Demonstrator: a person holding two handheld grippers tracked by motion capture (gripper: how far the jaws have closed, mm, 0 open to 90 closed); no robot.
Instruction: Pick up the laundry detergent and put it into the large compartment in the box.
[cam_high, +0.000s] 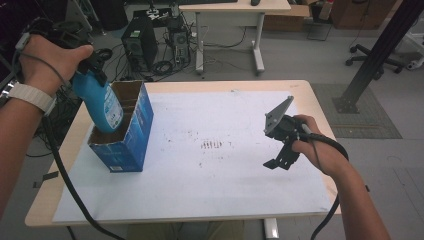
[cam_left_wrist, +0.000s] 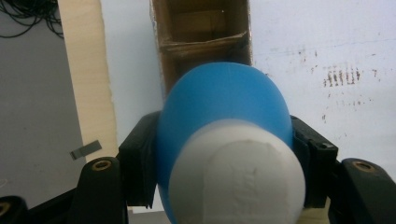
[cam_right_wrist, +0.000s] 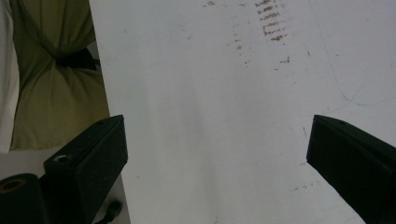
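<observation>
Blue bottle (cam_left_wrist: 219, 107) clamped btwn left fingers (cam_left_wrist: 137, 158), over box (cam_left_wrist: 201, 28)

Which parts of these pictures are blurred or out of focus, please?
Left gripper view: the blue bottle and its white cap are soft, too close. Right gripper view: the jaws are slightly blurred, the white sheet sharper. High view: evenly lit, mildly soft.

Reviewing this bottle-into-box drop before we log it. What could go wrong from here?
1. The left gripper holds the blue bottle tilted, its base just inside the open box; it could catch a wall or the cardboard divider.
2. The box stands tall, narrow and unheld near the table edge; a push could tip it.
3. The right gripper hangs open, well away, so it can't steady the box.
</observation>
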